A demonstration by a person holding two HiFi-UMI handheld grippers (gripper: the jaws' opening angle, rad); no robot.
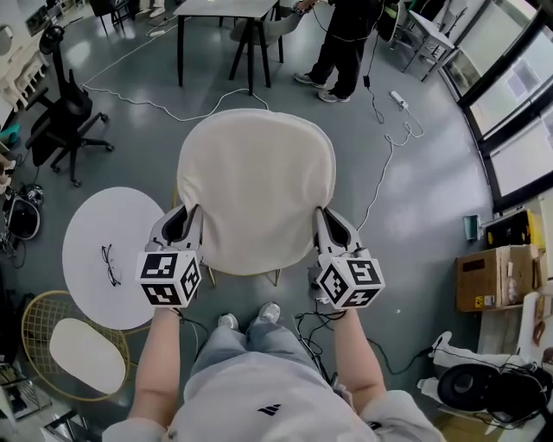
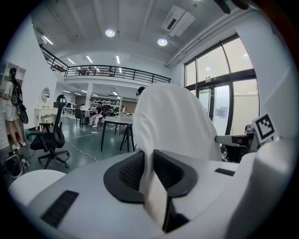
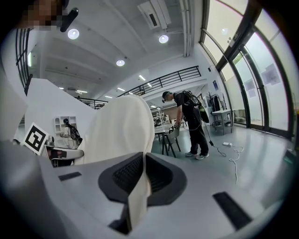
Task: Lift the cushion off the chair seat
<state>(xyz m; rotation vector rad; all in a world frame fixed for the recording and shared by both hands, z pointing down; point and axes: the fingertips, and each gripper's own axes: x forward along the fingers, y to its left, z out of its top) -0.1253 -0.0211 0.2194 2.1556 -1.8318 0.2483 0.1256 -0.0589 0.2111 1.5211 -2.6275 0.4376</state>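
A round cream cushion point(image 1: 255, 186) hangs flat in front of me, held up by its two near edges and hiding the chair seat beneath; only gold chair legs point(image 1: 278, 277) peek out under its near rim. My left gripper point(image 1: 192, 216) is shut on the cushion's left edge, the fabric point(image 2: 150, 163) pinched between its black pads. On the right edge, my right gripper point(image 1: 320, 217) is likewise shut, a fold of cushion point(image 3: 139, 182) clamped in its jaws. The cushion point(image 2: 173, 121) rises like a white sheet ahead in both gripper views.
A round white side table point(image 1: 112, 255) with glasses on it stands to my left, a gold wire chair point(image 1: 73, 350) beside it. An office chair point(image 1: 65, 116), a black-legged table point(image 1: 225, 17), a standing person point(image 1: 341, 43) and floor cables point(image 1: 389, 147) lie beyond. Boxes point(image 1: 497, 276) sit at the right.
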